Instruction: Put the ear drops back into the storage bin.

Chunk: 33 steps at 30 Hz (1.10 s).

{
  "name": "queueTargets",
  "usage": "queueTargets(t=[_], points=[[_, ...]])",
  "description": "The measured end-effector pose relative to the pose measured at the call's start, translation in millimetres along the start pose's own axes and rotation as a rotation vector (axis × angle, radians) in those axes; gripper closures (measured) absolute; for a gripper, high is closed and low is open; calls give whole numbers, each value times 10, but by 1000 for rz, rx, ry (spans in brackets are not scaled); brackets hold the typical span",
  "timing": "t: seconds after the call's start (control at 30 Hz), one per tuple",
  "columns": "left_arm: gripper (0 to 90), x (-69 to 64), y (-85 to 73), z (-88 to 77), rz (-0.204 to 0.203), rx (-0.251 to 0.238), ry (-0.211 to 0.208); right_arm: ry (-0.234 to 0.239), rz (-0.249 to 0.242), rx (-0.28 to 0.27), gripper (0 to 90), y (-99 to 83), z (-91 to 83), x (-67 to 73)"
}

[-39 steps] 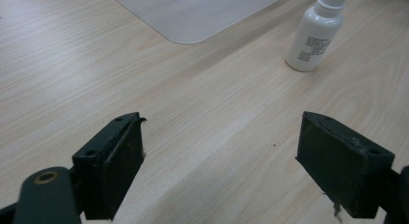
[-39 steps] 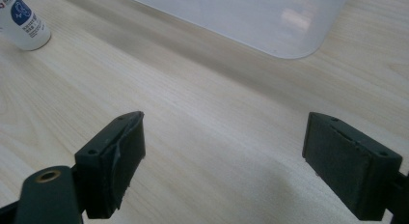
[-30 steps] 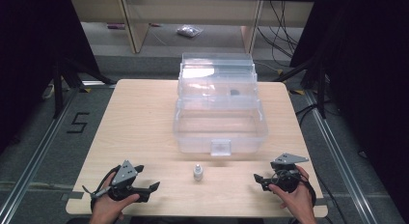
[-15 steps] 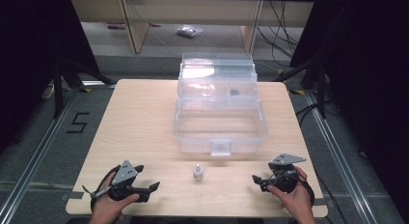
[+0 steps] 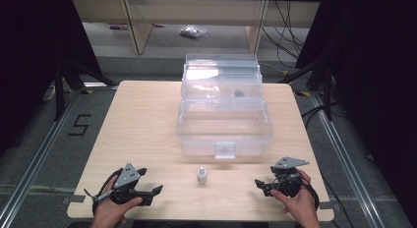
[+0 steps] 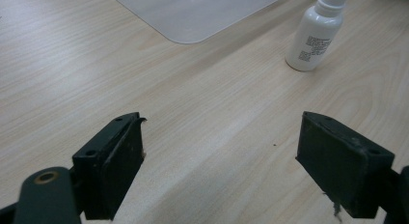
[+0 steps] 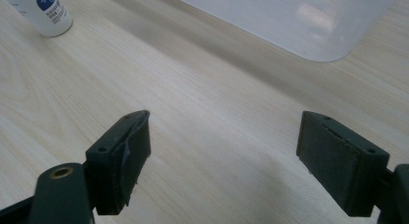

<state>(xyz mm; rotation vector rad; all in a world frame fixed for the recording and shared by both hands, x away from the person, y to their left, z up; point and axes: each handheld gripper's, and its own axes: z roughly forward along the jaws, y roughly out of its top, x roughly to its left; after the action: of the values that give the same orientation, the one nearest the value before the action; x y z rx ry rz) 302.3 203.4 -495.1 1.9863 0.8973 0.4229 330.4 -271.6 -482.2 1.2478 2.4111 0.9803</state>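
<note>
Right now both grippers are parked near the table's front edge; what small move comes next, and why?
Probably ease the left gripper toward the small white bottle. Its jaws are wide open and empty, the bottle stands upright and alone between the two grippers, and it sits just ahead of the clear plastic box. The right gripper, also open, lies about as far off.
</note>
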Motion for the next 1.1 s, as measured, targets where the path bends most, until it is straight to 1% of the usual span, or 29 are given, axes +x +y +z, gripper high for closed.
queueTargets(t=[0.03,0.07,0.1,0.13,0.17,0.2,0.23,0.27,0.3,0.37,0.4,0.43,0.5,0.53,0.57,0.6,0.63,0.67,0.73,0.77,0.8,0.83,0.87,0.9,0.93,0.97,1.0,1.07,1.1], points=[[159,0,-1,1,-1,-1,0,5,-5,0,204,3,2,2],[159,-1,-1,0,-1,0,3,4,-33,-6,204,3,14,-8],[159,-1,-1,2,-1,-1,3,1,-21,5,204,5,5,7],[159,-2,-1,2,-1,0,4,11,13,13,205,9,-2,47],[159,-2,-1,2,-1,0,3,13,-4,10,206,14,4,44],[159,-5,-2,5,-6,-4,2,11,-38,8,209,18,14,34],[159,-5,-2,5,-6,-4,2,15,-49,11,212,23,18,36],[159,-5,-2,5,-7,-3,2,15,-21,23,212,32,10,71],[159,-4,-2,4,-7,-2,2,14,-42,14,212,32,21,68],[159,-4,-2,5,-6,-3,2,18,-47,17,213,43,21,85],[159,-4,-2,5,-6,-3,2,23,-11,28,213,47,15,126],[159,-3,-3,6,-6,-4,-2,17,-50,22,213,58,17,105],[159,-4,-2,6,-7,-4,0,22,-54,29,213,63,25,118],[159,-2,-3,7,-7,-4,-2,23,-36,27,213,61,29,145],[159,-3,-3,9,-8,-4,-2,26,-54,33,213,75,24,134],[159,-3,-4,9,-8,-4,-1,23,-79,19,213,83,35,133],[159,-3,-3,9,-7,-3,-1,30,-53,17,213,85,43,158],[159,-3,-3,8,-8,-4,-1,25,-79,10,213,96,53,159],[159,-3,-1,5,-7,-1,4,37,-84,30,213,123,51,180],[159,3,-2,5,-6,-1,0,40,-84,30,213,138,54,202],[159,1,-2,4,-7,1,3,40,-104,21,213,155,66,212],[159,3,-2,5,-6,-1,1,44,-125,36,213,178,61,220],[159,2,-1,4,-6,0,2,52,-116,17,213,190,89,265],[159,1,-1,4,-6,1,3,55,-129,26,213,216,85,273],[159,-2,-2,4,-8,1,5,62,-155,36,214,241,92,282],[159,2,-2,1,-4,6,5,64,-164,32,215,262,107,306],[159,0,-2,3,-8,3,4,73,-177,40,217,289,119,340],[159,3,-2,3,-7,1,2,75,-195,41,224,323,148,393],[159,3,-2,3,-7,1,2,84,-206,52,229,344,160,423]])
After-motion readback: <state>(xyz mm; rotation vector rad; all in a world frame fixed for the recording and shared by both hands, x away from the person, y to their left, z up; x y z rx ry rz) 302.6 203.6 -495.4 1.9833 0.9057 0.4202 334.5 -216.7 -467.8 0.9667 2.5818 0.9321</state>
